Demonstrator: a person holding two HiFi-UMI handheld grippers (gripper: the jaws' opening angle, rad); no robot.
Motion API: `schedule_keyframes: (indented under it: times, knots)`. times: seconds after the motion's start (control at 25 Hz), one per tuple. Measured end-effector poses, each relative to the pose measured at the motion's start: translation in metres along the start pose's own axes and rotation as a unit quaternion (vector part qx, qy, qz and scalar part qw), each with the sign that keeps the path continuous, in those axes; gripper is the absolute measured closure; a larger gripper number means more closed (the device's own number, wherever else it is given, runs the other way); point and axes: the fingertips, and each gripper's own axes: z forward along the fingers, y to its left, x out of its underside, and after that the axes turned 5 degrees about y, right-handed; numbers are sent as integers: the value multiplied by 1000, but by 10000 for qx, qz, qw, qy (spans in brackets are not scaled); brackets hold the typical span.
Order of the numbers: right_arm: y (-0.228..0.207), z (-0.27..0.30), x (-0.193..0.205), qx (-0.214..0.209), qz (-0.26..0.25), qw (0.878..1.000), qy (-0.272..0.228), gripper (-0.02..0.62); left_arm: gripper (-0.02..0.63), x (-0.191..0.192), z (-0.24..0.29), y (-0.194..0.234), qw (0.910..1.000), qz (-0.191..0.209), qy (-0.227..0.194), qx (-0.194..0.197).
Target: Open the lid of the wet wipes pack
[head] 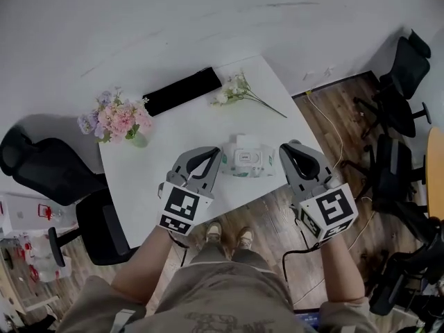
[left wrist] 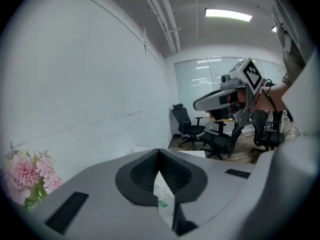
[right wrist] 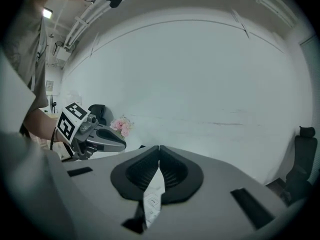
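The wet wipes pack [head: 246, 159], pale green with a white lid panel on top, lies on the white table [head: 166, 165] near its front edge. A white flap shows at the pack's far side; I cannot tell if it is the raised lid. Both grippers hang in the air above the table, apart from the pack. My left gripper [head: 216, 151] is just left of it, jaws shut and empty. My right gripper [head: 283, 148] is just right of it, also shut and empty. In each gripper view the tips meet [left wrist: 159, 151] [right wrist: 159, 148], with the pack [left wrist: 165, 194] [right wrist: 152, 199] seen below.
A vase of pink flowers [head: 116, 119] stands at the table's left. A long black case [head: 182, 91] and a white flower sprig [head: 239, 92] lie at the back. Black office chairs [head: 399, 82] and a cable [head: 333, 127] are on the wooden floor to the right.
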Motion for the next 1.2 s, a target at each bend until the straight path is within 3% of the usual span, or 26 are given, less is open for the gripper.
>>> schedule_keyframes:
  times: [0.28,0.68,1.2]
  knots:
    - [15,-44,-1,296,253,9988,-305,565,591,-19,-39,-18,9997,116,-228,-6]
    - [57,-71,11,-89,252,9995,-194,565,591,-19,-64,-46,9995,174,-247,34]
    - [65,-75,11,-163,303,9991,-232,565,591,-16,-77,-52,9996,181,-236,-4]
